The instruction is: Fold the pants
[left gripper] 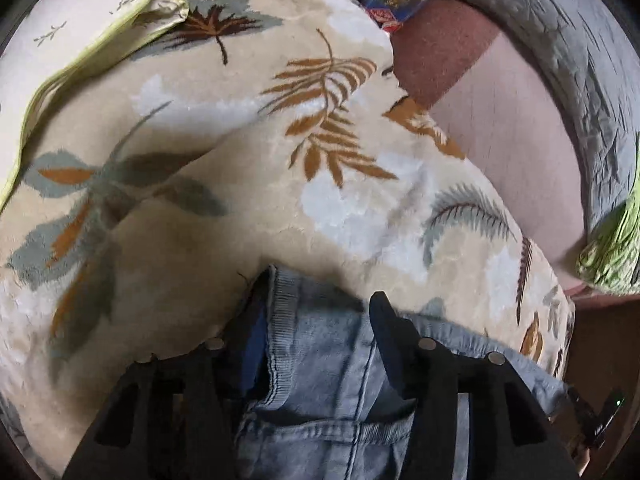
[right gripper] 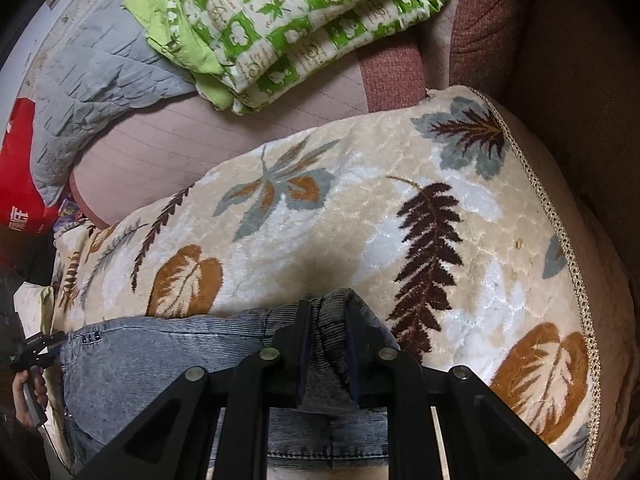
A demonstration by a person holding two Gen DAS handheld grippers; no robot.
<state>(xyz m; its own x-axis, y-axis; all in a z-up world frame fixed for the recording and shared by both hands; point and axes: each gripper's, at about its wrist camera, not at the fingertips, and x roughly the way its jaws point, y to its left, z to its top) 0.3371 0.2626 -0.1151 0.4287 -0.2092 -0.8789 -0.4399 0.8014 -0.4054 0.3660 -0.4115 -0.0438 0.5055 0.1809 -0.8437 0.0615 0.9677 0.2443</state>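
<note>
Pale blue denim, the pants lie on a cream plush blanket printed with brown, orange and grey-blue leaves, their ribbed waistband edge turned toward both cameras. In the left wrist view the left gripper stands with its jaws spread wide across the waistband: the right-hand finger rests on the denim, while the left-hand one lies low beside the fold of the fabric, and whether it touches the cloth cannot be told. In the right wrist view the right gripper has its jaws drawn narrow, pinching a bunched piece of the ribbed waistband between the two black fingers, with the rest of the pants stretching away to the left over the blanket. At the far left edge of that view the other handheld tool and a hand show just beside the denim. Beyond the blanket lie a green and white patterned quilt, a grey quilted cover and a pinkish mattress surface.
</note>
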